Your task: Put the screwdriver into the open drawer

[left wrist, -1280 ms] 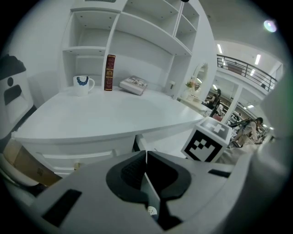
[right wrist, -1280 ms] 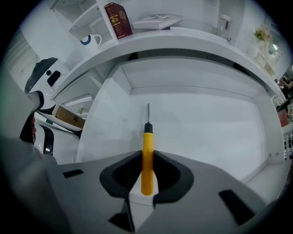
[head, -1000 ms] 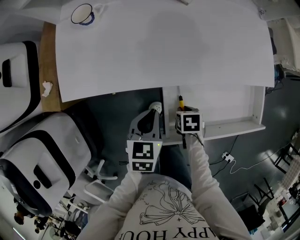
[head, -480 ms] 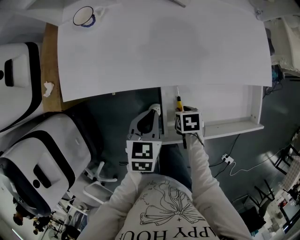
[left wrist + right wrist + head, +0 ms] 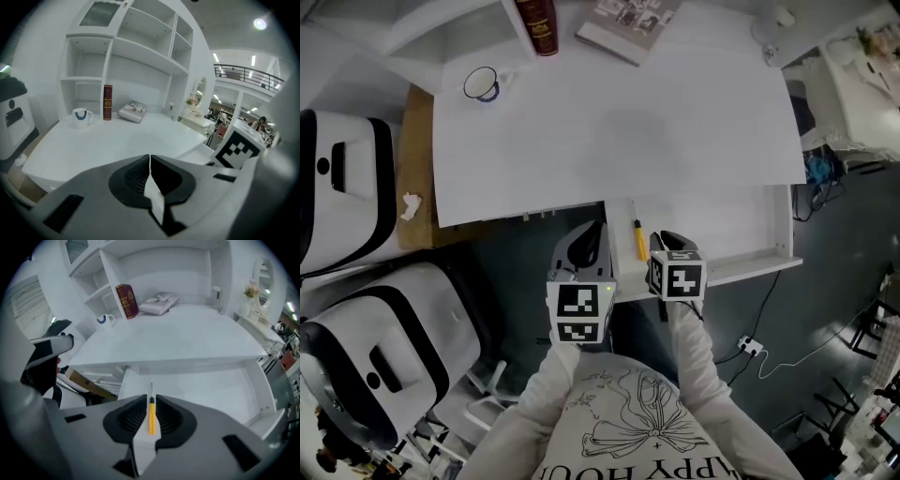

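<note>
The screwdriver [image 5: 638, 241] is lying in the open drawer [image 5: 727, 220]; above the drawer, the right gripper [image 5: 670, 240] is hovering released, its empty jaws just closing partway; beside the drawer, the left gripper [image 5: 589, 236] is hanging clenched

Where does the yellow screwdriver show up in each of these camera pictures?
Head view: the screwdriver lies in the open drawer, centre, just left of the right gripper.
Left gripper view: not in it.
Right gripper view: lower centre, seen between the gripper's jaws.
Shared landmark: the red book standing at the back of the desk, in all three views.
</note>
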Available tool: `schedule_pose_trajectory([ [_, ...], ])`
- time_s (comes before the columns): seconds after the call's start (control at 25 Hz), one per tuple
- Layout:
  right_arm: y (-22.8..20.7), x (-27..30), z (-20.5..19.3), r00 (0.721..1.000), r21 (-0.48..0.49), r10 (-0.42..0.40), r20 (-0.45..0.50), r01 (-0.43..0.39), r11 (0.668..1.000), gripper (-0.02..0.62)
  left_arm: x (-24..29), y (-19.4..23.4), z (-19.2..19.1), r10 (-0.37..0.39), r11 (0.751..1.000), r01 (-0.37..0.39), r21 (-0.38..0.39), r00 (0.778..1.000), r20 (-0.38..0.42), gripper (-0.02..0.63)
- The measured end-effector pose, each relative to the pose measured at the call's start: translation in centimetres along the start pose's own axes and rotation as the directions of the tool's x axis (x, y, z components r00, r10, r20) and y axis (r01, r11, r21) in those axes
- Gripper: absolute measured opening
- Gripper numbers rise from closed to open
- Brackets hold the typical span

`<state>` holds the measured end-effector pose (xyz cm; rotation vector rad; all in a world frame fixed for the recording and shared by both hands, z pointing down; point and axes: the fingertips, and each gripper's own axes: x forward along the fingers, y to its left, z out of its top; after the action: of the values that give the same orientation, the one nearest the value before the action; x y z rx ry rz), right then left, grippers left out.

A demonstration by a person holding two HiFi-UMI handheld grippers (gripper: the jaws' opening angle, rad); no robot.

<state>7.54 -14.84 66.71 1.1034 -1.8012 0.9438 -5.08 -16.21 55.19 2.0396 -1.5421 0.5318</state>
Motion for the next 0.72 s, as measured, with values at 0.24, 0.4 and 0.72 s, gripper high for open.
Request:
schedule_pose_trajectory([
  [0.24, -0.2, -7.7, 5.5, 0.976, 0.017, -0.039, 0.213, 0.036, 0.999, 0.034, -2.1, -1.3, 5.5, -0.004, 0.999, 0.000, 0.042, 0.995, 0.101, 0.011],
  [0.4, -0.2, -12.5, 8.1, 0.943, 0.019, -0.062, 0.328, 0.059, 0.998, 0.025, -3.6, -2.3, 8.7, -0.019, 0.998, 0.009, 0.059, 0.986, 0.166, 0.011],
  [0.72, 0.3, -19.5, 11.5, 0.866, 0.019, -0.089, 0.493, 0.091, 0.996, 0.008, -6.8, -3.4, 14.3, -0.041, 0.996, 0.016, 0.091, 0.956, 0.289, 0.011],
])
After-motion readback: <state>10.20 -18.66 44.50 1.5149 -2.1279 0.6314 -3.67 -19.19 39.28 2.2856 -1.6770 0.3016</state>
